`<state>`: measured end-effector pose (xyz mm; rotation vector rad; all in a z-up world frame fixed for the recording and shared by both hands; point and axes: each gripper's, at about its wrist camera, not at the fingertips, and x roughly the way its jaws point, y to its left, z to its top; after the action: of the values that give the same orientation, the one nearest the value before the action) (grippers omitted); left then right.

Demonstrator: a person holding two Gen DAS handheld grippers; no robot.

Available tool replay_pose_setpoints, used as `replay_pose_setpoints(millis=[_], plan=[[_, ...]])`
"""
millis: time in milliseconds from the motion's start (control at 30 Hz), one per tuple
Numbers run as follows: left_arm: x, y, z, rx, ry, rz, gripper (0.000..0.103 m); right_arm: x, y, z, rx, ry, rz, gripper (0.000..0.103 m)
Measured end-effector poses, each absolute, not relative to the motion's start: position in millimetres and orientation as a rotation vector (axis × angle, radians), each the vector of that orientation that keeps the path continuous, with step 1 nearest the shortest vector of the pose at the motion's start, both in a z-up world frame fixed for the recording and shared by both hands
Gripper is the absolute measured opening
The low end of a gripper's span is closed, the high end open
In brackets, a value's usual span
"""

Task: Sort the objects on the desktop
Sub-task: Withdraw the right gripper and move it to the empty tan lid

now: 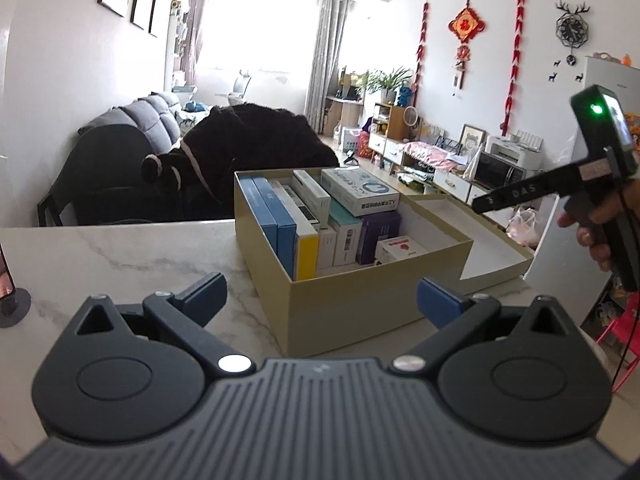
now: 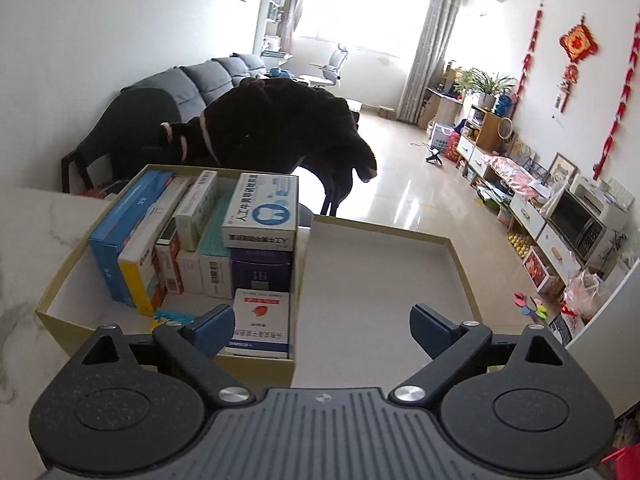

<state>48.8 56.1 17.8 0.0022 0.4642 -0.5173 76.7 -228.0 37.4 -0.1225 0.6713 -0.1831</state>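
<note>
Right tongs [image 2: 322, 326] spread wide, empty, over the box [image 2: 168, 350]; left tongs [image 1: 320, 296] spread too. Lid [image 2: 384, 264] next, I'd guess: grab its rim squarely, keep it level.

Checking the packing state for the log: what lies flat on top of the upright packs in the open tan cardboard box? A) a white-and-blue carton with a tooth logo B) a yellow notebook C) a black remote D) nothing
A: a white-and-blue carton with a tooth logo lies flat across the upright packs inside the open tan cardboard box.
</note>
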Motion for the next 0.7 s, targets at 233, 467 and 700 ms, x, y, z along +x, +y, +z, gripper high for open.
replay_pose_setpoints(millis=[233,467,700], plan=[[58.0,26.0,14.8,0.042,0.515,-0.478,0.103,69.8,-252.2,25.0,-0.097,0.676,-0.215,0.101],[55.5,-6.1,12.4,0.063,0.541,-0.5,0.103,59.0,-276.9,10.4,-0.112,0.69,-0.247,0.102],[56.1,-27.9,8.4,0.068,0.566,-0.461,0.103,44.5,-292.6,2.6,-0.126,0.667,-0.27,0.103]])
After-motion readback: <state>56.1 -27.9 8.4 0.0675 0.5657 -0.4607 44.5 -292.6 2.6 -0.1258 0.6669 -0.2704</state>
